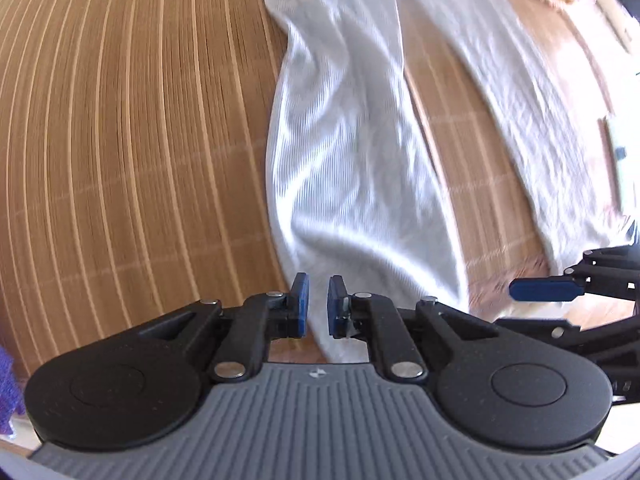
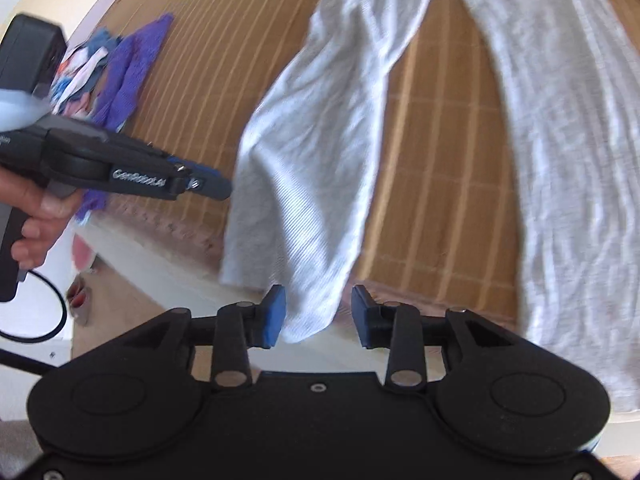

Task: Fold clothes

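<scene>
Left wrist view: the left gripper point(image 1: 317, 306), black-linked with blue pads, points steeply down over a brown slatted bamboo mat point(image 1: 132, 128). Its jaws stand only a narrow slit apart, with pale cloth showing through the gap; the pads do not visibly press on it, so it appears to hold nothing. The white ribbed long-sleeved garment point(image 1: 344, 168) lies on the mat ahead, one sleeve running toward the gripper and the other branching off to the right, bare mat between them. That spread suggests the garment has been laid flat so a sleeve can be folded inward. A blue fingertip of the right gripper point(image 1: 540, 289) enters from the right edge.

Right wrist view: the right gripper point(image 2: 319, 316) has its jaws partly open, and the cuff end of the near sleeve point(image 2: 308, 184) hangs between them without either pad touching it. The cuff droops past the mat's near edge, likely why this gripper waits there, ready to pinch it. At left a person's hand point(image 2: 34, 220) grips the other tool's handle, and beyond lies a heap of purple and patterned clothes point(image 2: 120, 76), probably waiting their turn.
</scene>
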Tool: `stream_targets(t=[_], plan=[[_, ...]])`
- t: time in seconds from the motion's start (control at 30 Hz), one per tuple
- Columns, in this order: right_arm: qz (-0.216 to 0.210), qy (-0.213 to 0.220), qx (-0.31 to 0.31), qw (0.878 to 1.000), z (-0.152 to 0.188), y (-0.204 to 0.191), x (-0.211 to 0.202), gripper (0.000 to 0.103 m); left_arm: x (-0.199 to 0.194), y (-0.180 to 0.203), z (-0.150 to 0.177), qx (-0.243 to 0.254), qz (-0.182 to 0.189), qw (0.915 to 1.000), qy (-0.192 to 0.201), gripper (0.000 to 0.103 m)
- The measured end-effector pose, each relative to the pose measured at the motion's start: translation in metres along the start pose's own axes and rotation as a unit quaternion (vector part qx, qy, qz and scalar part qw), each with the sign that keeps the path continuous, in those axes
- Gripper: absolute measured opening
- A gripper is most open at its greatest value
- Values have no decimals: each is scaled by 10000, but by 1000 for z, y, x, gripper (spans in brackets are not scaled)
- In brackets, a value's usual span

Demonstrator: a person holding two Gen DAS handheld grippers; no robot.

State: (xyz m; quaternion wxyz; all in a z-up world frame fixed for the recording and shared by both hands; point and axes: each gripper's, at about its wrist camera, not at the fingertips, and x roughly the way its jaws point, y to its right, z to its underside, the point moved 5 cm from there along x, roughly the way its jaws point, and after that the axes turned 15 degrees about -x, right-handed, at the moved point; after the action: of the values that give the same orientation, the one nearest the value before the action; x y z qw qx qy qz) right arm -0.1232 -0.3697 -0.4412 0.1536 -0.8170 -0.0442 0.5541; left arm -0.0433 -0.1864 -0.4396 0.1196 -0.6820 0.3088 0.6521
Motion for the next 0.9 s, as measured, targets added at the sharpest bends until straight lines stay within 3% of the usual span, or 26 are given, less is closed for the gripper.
stream_targets(t=[0.1,0.2,0.3,0.4,0.47,0.53,0.73,0.9], plan=[[173,299,467,9983,-7,20,-12,44,-10,-5,-22,-121,54,9997,220,13],[384,590,800,9943,-16,39,-22,50,-32,-17,-69,-310,121,9984,465,14],[607,711,847,9920,-31,55,-27,58,-47,-24,-106,-430,147,9960,765,20],[792,810,770,9906,-49,80,-33,59,-54,-21,-155,-426,38,9928,1115,22],[832,874,713,9901,-65,99,-34,59,-20,30,-215,-388,71,9907,1306,26],[886,907,575,9903,-84,115,-35,57,-13,44,-251,-322,114,9883,1489,31],[1049,1229,297,9864,-153,162,-46,55,-9,76,-322,40,119,9869,1606,36],[1217,1635,94,9790,-215,207,-45,59,5,93,-360,702,-138,9826,1712,38]])
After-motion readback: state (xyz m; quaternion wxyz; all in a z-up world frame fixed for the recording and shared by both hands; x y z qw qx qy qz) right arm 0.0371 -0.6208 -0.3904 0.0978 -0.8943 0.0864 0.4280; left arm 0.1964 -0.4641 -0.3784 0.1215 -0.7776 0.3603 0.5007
